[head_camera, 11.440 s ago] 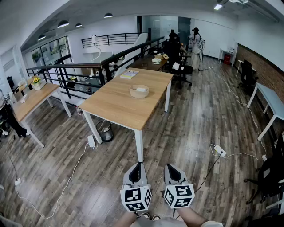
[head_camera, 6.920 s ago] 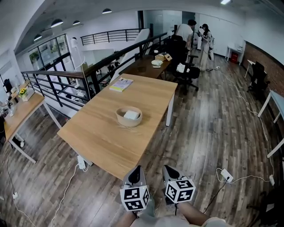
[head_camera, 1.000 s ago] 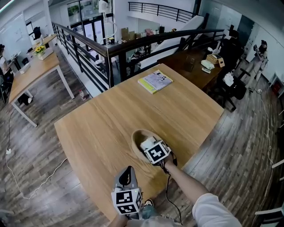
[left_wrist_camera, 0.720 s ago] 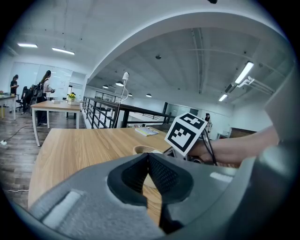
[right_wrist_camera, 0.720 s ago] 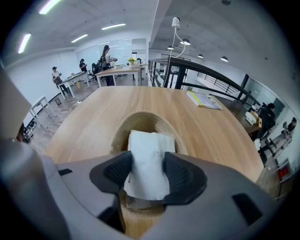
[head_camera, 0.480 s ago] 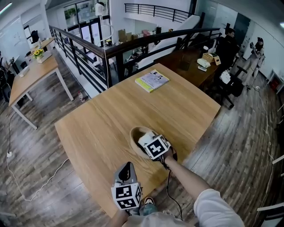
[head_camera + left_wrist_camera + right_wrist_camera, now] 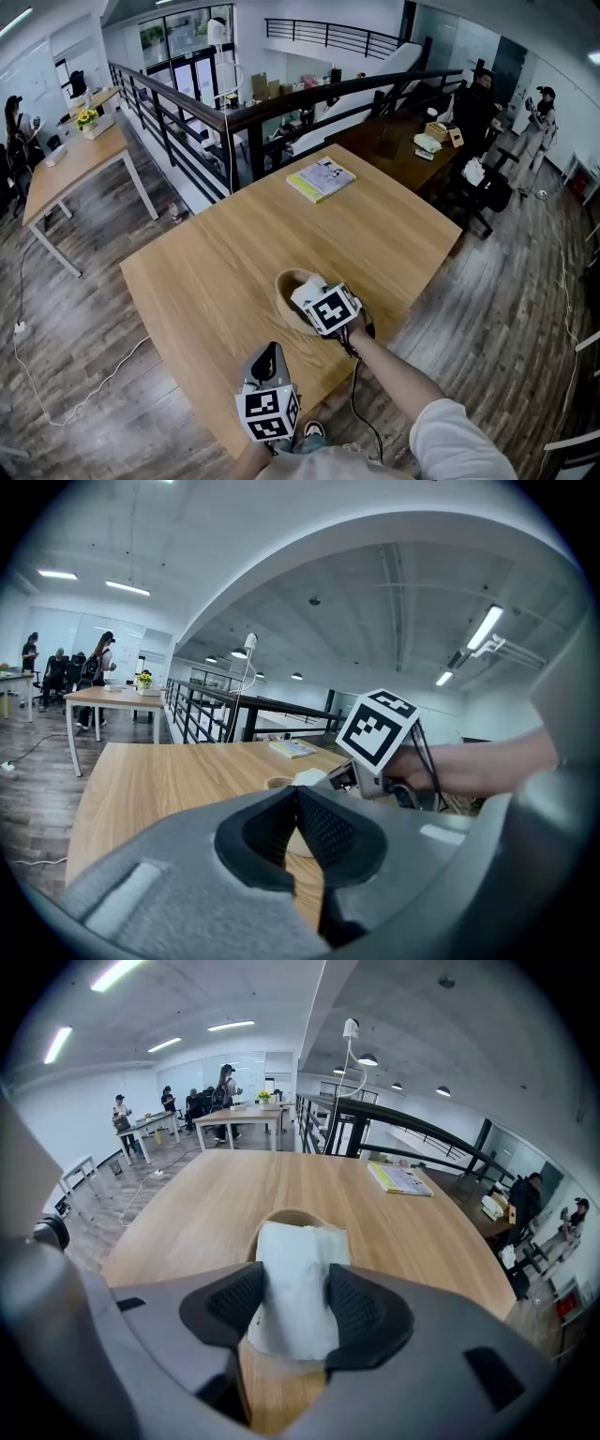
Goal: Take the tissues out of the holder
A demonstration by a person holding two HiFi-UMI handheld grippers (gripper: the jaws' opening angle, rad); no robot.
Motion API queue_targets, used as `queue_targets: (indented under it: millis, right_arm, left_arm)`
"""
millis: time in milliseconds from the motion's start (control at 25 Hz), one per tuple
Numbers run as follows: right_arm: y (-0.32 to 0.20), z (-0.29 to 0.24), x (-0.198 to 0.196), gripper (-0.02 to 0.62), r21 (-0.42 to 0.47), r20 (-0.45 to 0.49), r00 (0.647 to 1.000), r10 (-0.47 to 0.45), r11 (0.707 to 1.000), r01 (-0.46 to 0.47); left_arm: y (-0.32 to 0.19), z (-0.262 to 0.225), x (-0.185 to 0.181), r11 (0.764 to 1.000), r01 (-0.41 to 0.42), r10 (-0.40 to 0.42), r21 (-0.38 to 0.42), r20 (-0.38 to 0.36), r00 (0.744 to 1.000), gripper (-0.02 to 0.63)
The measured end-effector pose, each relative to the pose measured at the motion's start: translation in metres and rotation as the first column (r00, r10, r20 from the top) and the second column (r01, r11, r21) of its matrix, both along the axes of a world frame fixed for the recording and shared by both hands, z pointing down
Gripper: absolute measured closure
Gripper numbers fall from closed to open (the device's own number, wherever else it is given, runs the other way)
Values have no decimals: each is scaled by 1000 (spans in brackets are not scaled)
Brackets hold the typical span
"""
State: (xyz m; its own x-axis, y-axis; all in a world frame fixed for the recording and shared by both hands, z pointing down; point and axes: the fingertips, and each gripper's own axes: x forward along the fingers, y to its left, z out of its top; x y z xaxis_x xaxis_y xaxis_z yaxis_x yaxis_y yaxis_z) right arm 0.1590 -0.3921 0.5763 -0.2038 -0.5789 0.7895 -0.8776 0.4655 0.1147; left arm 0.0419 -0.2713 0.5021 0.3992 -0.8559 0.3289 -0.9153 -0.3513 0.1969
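A round wooden holder (image 7: 284,298) stands near the front of the light wooden table (image 7: 216,272). In the right gripper view its rim (image 7: 286,1215) shows just beyond the jaws. My right gripper (image 7: 295,1305) is shut on a folded stack of white tissues (image 7: 295,1283), one pad pressing on each side. From the head view the tissues (image 7: 307,289) stick up at the holder's near rim, ahead of the marker cube (image 7: 330,311). My left gripper (image 7: 267,361) hangs at the table's front edge with its jaws together and nothing in them.
A yellow-green book (image 7: 321,178) lies at the table's far end. Behind it is a dark table (image 7: 398,141) with small items, and a black railing (image 7: 234,112). The table's front edge runs close to my left gripper. People stand far off.
The right gripper has stayed at the holder with the tissues between its jaws, and the white stack now shows slightly higher against the rim. The left gripper has barely moved.
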Motion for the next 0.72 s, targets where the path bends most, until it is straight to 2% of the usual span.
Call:
queue_targets:
  millis: [560, 720]
  right_arm:
    - [20, -22, -18, 370, 45, 31, 999, -11, 999, 9]
    - [31, -22, -27, 371, 32, 33, 999, -22, 999, 21]
  left_arm:
    - [22, -10, -10, 1000, 11, -11, 19, -24, 1000, 598]
    - [31, -10, -16, 1000, 20, -19, 19, -24, 1000, 599]
